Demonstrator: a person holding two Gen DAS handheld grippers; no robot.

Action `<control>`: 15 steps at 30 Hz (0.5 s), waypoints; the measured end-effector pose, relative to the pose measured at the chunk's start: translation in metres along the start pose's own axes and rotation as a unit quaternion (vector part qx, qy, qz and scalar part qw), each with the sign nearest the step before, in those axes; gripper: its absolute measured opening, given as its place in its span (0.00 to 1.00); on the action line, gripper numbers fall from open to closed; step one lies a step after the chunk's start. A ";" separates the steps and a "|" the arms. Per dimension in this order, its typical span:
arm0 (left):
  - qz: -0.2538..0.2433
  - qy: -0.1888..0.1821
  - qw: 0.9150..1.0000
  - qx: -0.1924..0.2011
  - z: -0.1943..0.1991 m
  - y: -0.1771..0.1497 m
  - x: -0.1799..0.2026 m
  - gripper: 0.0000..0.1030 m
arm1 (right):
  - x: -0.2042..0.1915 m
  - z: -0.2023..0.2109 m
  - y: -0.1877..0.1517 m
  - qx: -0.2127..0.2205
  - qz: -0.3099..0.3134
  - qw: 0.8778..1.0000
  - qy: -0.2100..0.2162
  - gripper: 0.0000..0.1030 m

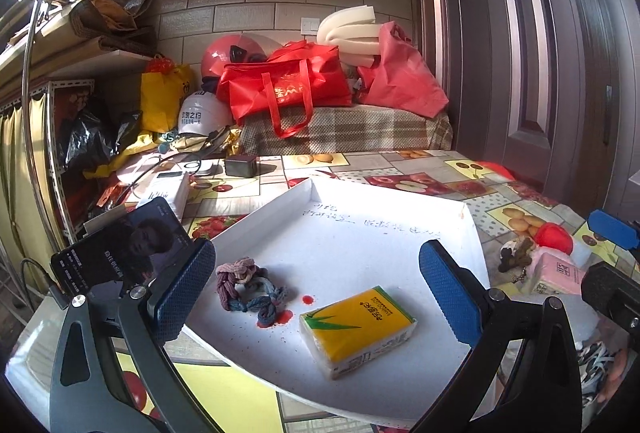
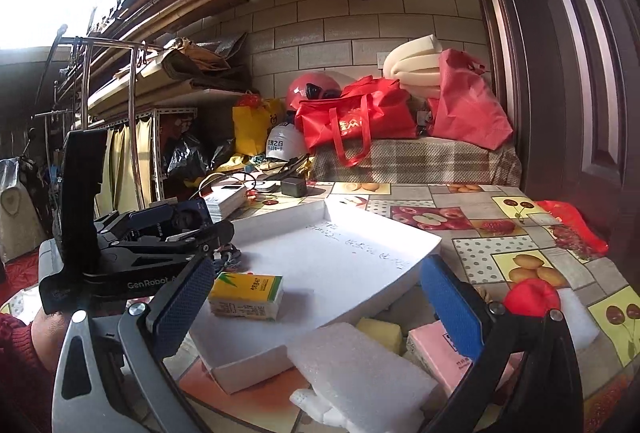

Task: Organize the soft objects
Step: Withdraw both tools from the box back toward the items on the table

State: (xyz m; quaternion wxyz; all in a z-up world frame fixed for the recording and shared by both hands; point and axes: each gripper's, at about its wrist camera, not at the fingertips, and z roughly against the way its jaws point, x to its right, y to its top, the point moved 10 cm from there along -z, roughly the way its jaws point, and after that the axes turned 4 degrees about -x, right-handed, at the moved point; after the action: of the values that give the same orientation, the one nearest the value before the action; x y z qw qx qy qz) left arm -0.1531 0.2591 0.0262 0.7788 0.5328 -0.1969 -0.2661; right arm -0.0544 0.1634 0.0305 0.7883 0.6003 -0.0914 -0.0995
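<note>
While both tools hang over the counter (image 1: 420, 169) with its fruit-print cloth, neither one grips anything. From the left wrist view, the left gripper (image 1: 316, 289) points forward and a little downward over a shallow white tray (image 1: 360, 233), its 2 blue fingers (image 1: 184, 289) spread wide with nothing between them. Inside the tray lie a knotted fabric loop (image 1: 250, 289) in purple and blue and, just to its right and apart from it, a yellow tissue pack (image 1: 358, 329) lying flat; small red stains mark the tray floor between the 2. Off the tray's right edge, on the counter, sit a pink tissue pack (image 1: 556, 273), a red round soft thing (image 1: 554, 237) and a small dark plush toy (image 1: 516, 253), close together. From the right wrist view, the right gripper (image 2: 320, 305) is held low at the tray's near corner, its fingers (image 2: 450, 307) also spread wide and empty. Below them lie a white foam slab (image 2: 360, 369), a yellow sponge (image 2: 380, 333) partly under it, and the pink tissue pack (image 2: 432, 349) touching the right finger's inner side or just behind it; I cannot tell which. At the left of this view the left gripper's black body (image 2: 120, 265) reaches in over the tray, held by a hand (image 2: 44, 333) in a dark red sleeve (image 2: 16, 349).
</note>
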 end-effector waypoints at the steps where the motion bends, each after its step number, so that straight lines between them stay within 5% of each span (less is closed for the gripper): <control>1: -0.005 -0.010 1.000 -0.001 0.003 -0.002 0.006 1.00 | 0.016 0.005 0.000 0.003 -0.005 1.000 -0.018 1.00; 7: -0.041 -0.085 0.995 -0.012 0.018 -0.010 0.048 1.00 | 0.110 0.041 -0.004 0.016 -0.061 0.992 -0.108 1.00; 10: -0.068 -0.148 0.986 -0.027 0.029 -0.019 0.079 1.00 | 0.154 0.051 -0.010 0.010 -0.092 0.984 -0.154 1.00; 12: -0.091 -0.210 0.972 -0.047 0.040 -0.029 0.108 1.00 | 0.179 0.054 -0.017 -0.003 -0.111 0.978 -0.176 1.00; 15: -0.137 -0.307 0.938 -0.081 0.062 -0.048 0.159 0.99 | 0.207 0.052 -0.029 -0.036 -0.136 0.972 -0.187 1.00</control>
State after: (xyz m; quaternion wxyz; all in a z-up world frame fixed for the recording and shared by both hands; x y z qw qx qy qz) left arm -0.0756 0.1011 0.0071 0.6772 0.3818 -0.3290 -0.5361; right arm 0.1299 0.0522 0.0212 0.7575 0.5491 -0.1509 -0.3192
